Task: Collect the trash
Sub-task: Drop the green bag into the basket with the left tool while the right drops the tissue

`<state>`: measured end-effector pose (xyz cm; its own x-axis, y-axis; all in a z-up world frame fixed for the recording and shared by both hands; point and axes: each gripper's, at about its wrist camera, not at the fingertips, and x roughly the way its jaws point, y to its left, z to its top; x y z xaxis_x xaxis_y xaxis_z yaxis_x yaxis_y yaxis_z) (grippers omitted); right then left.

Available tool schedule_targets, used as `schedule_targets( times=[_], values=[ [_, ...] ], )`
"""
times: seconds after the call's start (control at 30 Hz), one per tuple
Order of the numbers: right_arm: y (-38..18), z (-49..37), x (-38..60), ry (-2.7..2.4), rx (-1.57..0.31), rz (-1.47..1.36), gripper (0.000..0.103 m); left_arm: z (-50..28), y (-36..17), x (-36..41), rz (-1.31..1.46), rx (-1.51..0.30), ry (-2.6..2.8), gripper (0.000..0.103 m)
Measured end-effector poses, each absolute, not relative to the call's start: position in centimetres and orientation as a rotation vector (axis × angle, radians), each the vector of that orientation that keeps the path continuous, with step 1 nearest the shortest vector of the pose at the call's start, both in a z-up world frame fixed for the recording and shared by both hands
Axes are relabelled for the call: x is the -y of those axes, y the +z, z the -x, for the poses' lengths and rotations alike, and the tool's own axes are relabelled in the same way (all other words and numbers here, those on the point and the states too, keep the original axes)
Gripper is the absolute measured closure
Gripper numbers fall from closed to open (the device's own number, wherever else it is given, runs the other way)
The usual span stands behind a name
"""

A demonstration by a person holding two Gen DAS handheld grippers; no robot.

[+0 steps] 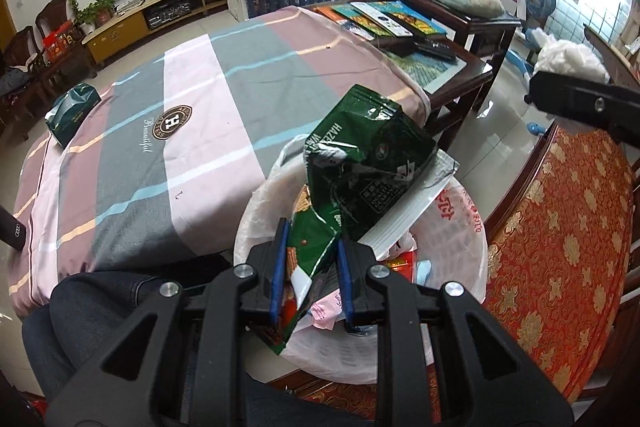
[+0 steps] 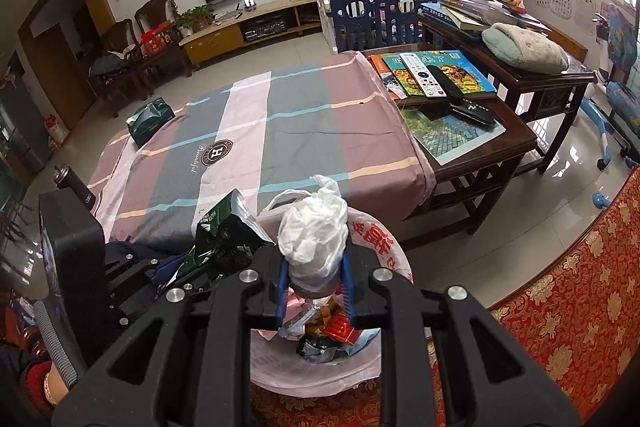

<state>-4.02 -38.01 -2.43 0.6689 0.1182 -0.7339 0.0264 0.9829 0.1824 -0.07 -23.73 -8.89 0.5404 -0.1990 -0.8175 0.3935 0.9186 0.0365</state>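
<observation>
Striped table cover [image 2: 280, 131] is lying bare but for a green tissue pack [image 2: 150, 121], while the lined waste bin [image 1: 452, 235] beside it is already holding wrappers and scraps. Left gripper [image 1: 312, 267] is pinching a green snack bag [image 1: 360, 163] over that bin, and right gripper [image 2: 314, 283] is clamping a crumpled white plastic wad [image 2: 314, 227] above it. Both are needing release only once centred inside the rim, lest the springy bag tip out.
</observation>
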Motion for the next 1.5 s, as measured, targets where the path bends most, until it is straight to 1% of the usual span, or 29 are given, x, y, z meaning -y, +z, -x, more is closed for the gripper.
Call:
schedule_targets(
  times=[0.2,0.67,0.9,1.23,1.4,1.47,1.5],
  values=[
    [-2.6,4.0,38.5,0.048,-0.842,-0.192,0.081,-0.8,-10.2,24.4,-0.243,-0.970,-0.350,0.080],
    [-2.9,3.8,38.6,0.050,-0.856,-0.202,0.081,-1.0,-10.9,25.0,-0.250,-0.990,-0.409,0.080],
    [-3.4,3.3,38.1,0.052,-0.875,-0.198,0.081,-1.5,-11.2,24.1,-0.224,-0.995,-0.370,0.080],
    [-6.0,1.3,36.8,0.027,-0.960,-0.164,0.081,-2.6,-10.2,20.3,-0.093,-0.977,-0.290,0.080],
    [-6.7,0.8,36.1,0.020,-0.995,-0.154,0.081,-2.7,-11.4,20.9,-0.116,-1.027,-0.330,0.079],
    [-6.4,0.8,36.1,0.019,-0.985,-0.144,0.081,-2.5,-12.0,21.7,-0.136,-1.051,-0.370,0.066],
    [-6.1,0.8,36.1,0.017,-0.977,-0.139,0.081,-2.3,-12.1,21.9,-0.144,-1.053,-0.386,0.056]
  ],
)
